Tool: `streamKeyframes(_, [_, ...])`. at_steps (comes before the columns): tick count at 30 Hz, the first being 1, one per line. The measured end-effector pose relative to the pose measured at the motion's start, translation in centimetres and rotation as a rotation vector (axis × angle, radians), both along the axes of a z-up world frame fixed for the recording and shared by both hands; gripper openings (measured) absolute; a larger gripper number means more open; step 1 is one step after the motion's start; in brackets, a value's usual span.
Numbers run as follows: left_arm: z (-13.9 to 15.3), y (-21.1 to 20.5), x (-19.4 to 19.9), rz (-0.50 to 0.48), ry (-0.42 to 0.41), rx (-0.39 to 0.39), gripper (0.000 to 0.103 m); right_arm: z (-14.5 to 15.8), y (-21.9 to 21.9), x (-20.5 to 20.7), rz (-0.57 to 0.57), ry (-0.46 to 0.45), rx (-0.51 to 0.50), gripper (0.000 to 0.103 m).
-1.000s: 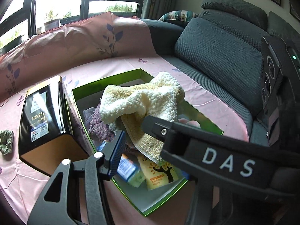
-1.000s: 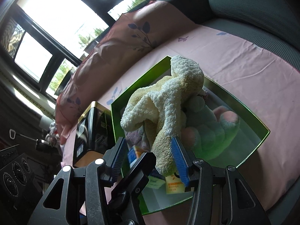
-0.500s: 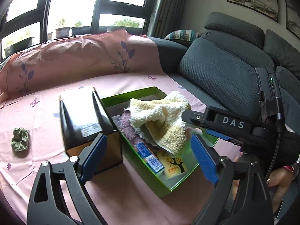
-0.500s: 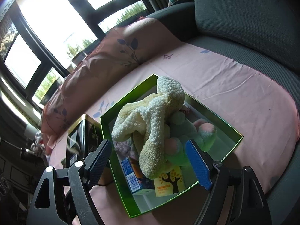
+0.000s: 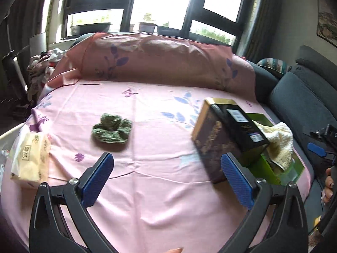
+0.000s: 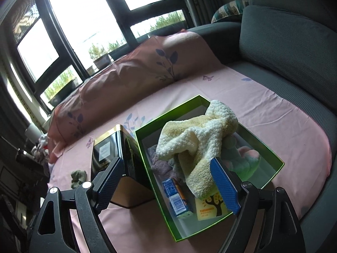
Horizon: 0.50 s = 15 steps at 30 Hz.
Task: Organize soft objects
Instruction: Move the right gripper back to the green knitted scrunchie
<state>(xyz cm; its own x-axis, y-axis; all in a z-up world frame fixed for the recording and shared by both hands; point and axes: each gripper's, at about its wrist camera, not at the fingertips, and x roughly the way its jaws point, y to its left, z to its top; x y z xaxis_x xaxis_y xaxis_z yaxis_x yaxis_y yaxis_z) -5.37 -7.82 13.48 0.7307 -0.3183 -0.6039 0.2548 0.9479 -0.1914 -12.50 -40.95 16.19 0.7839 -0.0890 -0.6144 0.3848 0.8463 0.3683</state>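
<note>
A fluffy cream-and-yellow terry towel (image 6: 198, 145) lies crumpled in the shiny green open box (image 6: 271, 162) at centre right, one end drooping toward the lower frame; a pastel green-and-pink plush toy (image 6: 244, 160) sits beneath it; a crumpled olive-green knitted scrunchie (image 5: 111, 131) lies flat at centre left on the pink sheet.

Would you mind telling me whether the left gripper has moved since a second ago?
Yes. The left gripper, its jaws just opened and empty, has swung left away from the green box, now facing the green scrunchie on the pink sheet.
</note>
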Motion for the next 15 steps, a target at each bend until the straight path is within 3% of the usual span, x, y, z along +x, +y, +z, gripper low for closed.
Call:
streamKeyframes(3, [-1.6, 4.2, 1.3, 0.124, 0.052, -0.031, 0.102, 0.8, 2.3, 0.7, 0.058, -0.032, -0.021, 0.098])
streamKeyframes(8, [-3.1, 8.9, 3.0, 0.243, 0.133, -0.046, 0.102, 1.9, 8.1, 2.9, 0.211, -0.058, -0.043, 0.098])
streamKeyframes(12, [-3.6, 11.0, 3.5, 0.282, 0.141, -0.068, 0.102, 1.5, 14.5, 5.8, 0.325, -0.03, -0.075, 0.098])
streamKeyframes(15, [-4.1, 11.7, 3.8, 0.318, 0.164, -0.036, 0.102, 0.4, 19.2, 8.9, 0.404, 0.009, -0.094, 0.098])
